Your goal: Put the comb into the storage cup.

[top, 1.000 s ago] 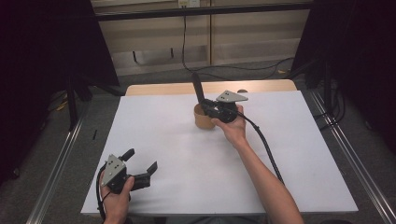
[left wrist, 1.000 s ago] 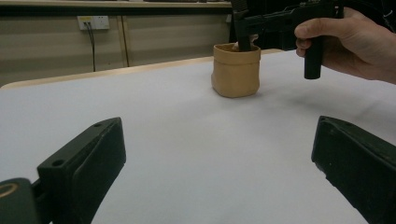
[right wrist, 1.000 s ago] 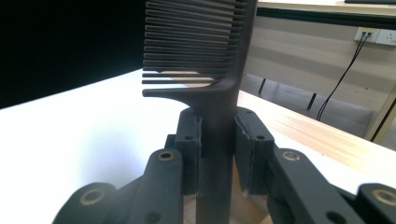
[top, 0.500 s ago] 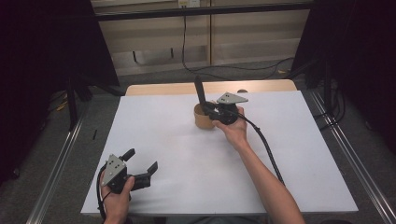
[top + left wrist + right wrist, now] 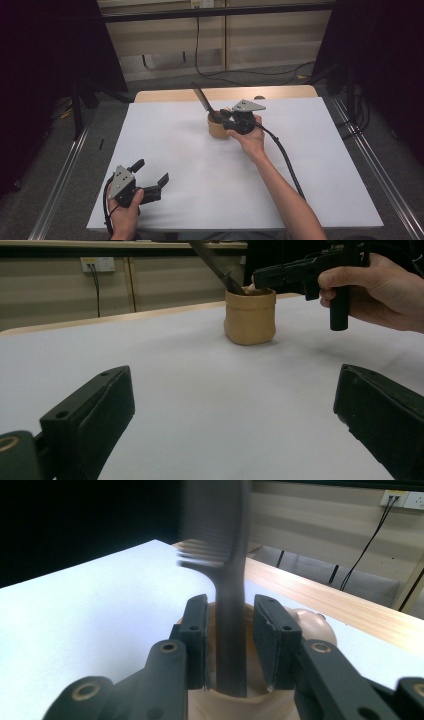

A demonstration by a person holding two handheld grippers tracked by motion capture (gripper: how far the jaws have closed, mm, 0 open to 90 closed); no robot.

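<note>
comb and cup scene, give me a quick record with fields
comb: black, handle end down in the cup, leaning
cup: tan, upright on the white table
right gripper: at the cup, jaws either side of the comb handle with small gaps showing, just been opening
left gripper: open, holding nothing, near the table's front left corner

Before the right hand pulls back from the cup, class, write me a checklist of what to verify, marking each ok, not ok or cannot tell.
1. Comb stands in the tan cup: ok.
2. Right gripper jaws, just opening, clear of the comb's handle: ok, gaps show on both sides.
3. Comb will stay leaning by itself: cannot tell.
4. Cup upright on the white table: ok.
5. Left gripper open and well away from the cup: ok.
</note>
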